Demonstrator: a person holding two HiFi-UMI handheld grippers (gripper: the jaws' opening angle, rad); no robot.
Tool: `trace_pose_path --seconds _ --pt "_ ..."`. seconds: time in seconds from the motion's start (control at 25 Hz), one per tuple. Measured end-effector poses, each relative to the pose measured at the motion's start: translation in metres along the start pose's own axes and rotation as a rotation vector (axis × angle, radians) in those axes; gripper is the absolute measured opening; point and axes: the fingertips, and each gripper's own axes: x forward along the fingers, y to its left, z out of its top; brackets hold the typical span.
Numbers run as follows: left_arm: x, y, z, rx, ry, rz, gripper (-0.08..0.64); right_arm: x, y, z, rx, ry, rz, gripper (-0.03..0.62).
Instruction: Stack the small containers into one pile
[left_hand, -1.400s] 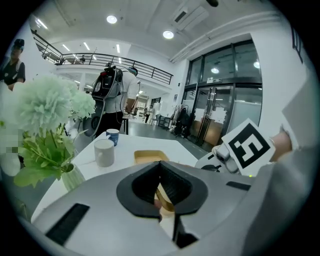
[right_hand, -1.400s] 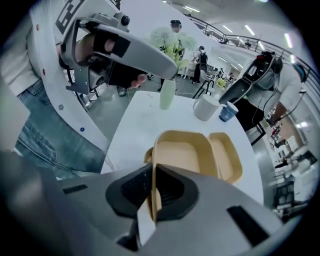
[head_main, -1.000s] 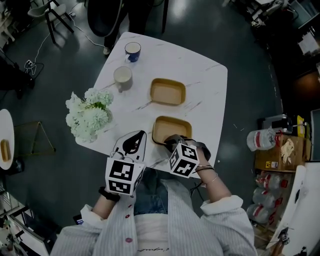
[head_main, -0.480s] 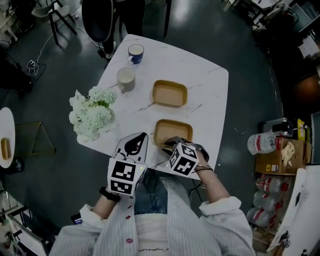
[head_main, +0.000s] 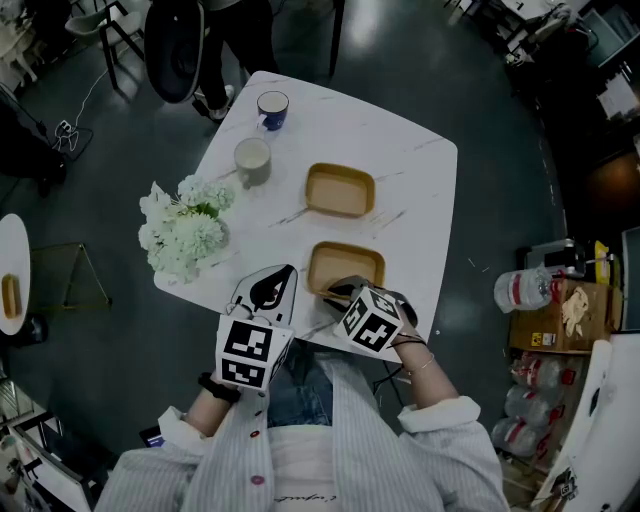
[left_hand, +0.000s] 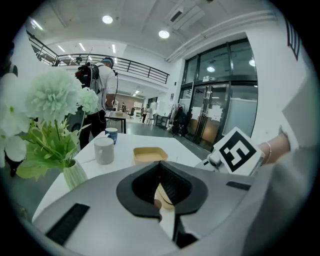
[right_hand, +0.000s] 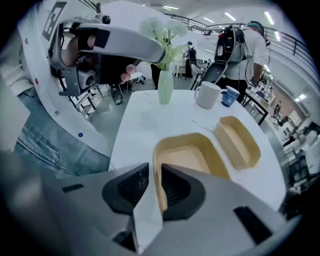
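Container (right_hand: 190, 152) rim lies between opening right gripper (right_hand: 155, 170) fingers.

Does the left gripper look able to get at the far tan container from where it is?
Probably yes. The left gripper hovers at the near edge of the table, and only bare surface lies between it and the far container; the flowers stand to its left, the near container to its right.

You have no readable words or numbers anywhere here. The two marker cubes (head_main: 245, 352) (head_main: 370, 322) show only black-and-white square patterns.
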Motion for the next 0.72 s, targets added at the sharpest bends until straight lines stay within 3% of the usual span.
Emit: trace_pose_path --seconds 0.32,0.72 --pt "0.012 -0.004 0.004 -0.020 0.018 0.009 0.017 -0.033 -0.024 0.006 0.074 -0.085 -0.014 0.083" --pt "0.042 -0.007 0.022 -0.050 0.007 0.072 0.017 -0.071 -0.102 0.000 0.080 -0.146 -0.093 0.083"
